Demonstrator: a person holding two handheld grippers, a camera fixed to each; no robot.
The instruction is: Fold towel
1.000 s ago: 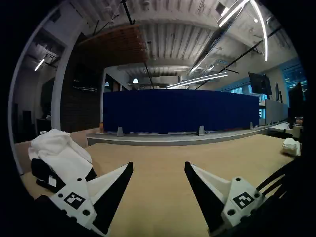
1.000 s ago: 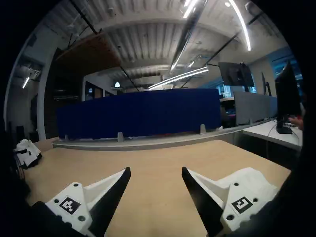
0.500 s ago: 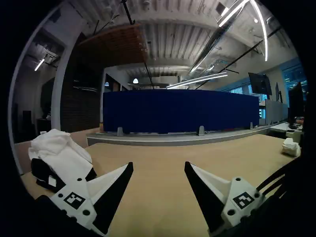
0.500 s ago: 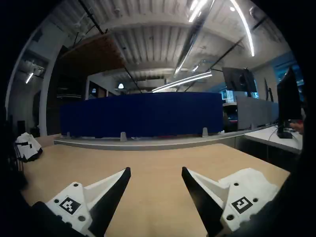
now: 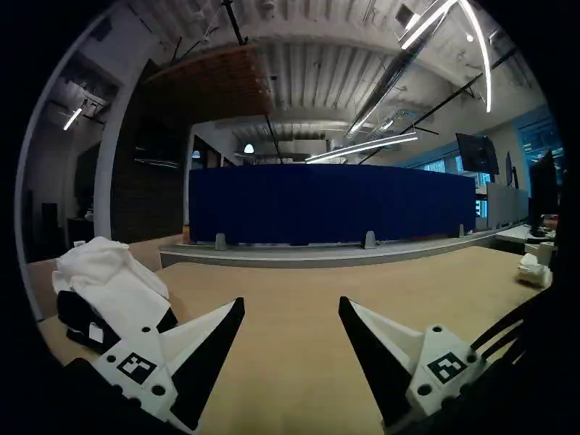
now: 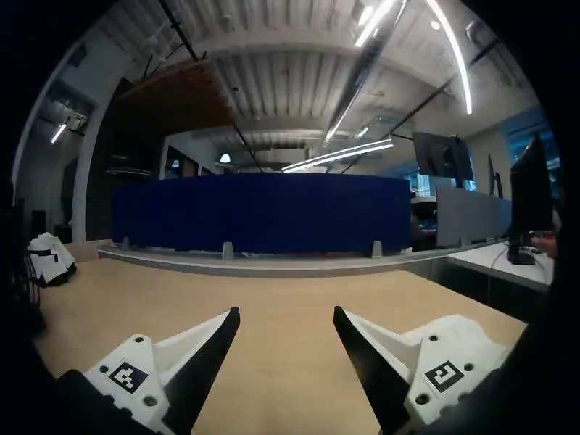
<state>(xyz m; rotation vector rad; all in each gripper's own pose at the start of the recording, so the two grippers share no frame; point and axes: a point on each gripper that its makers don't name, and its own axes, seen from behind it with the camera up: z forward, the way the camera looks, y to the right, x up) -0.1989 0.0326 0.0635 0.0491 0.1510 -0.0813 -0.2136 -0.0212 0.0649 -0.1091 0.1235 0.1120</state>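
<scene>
White jaws, black-edged, square markers (image 5: 138, 366), screws (image 5: 158, 390)

White towel (image 5: 109, 279) sits crumpled in a loose, unfolded heap at the left edge of the worktop (image 5: 304, 290), draped partly over a dark object (image 5: 72, 313) of a kind I can't make out. In the right gripper view, it's a small white bundle at the far left.

Your room is dim: ceiling strip lights (image 5: 482, 51) glare overhead, the worktop (image 5: 290, 290) is softly lit, and edges curve fisheye-fashion.
</scene>
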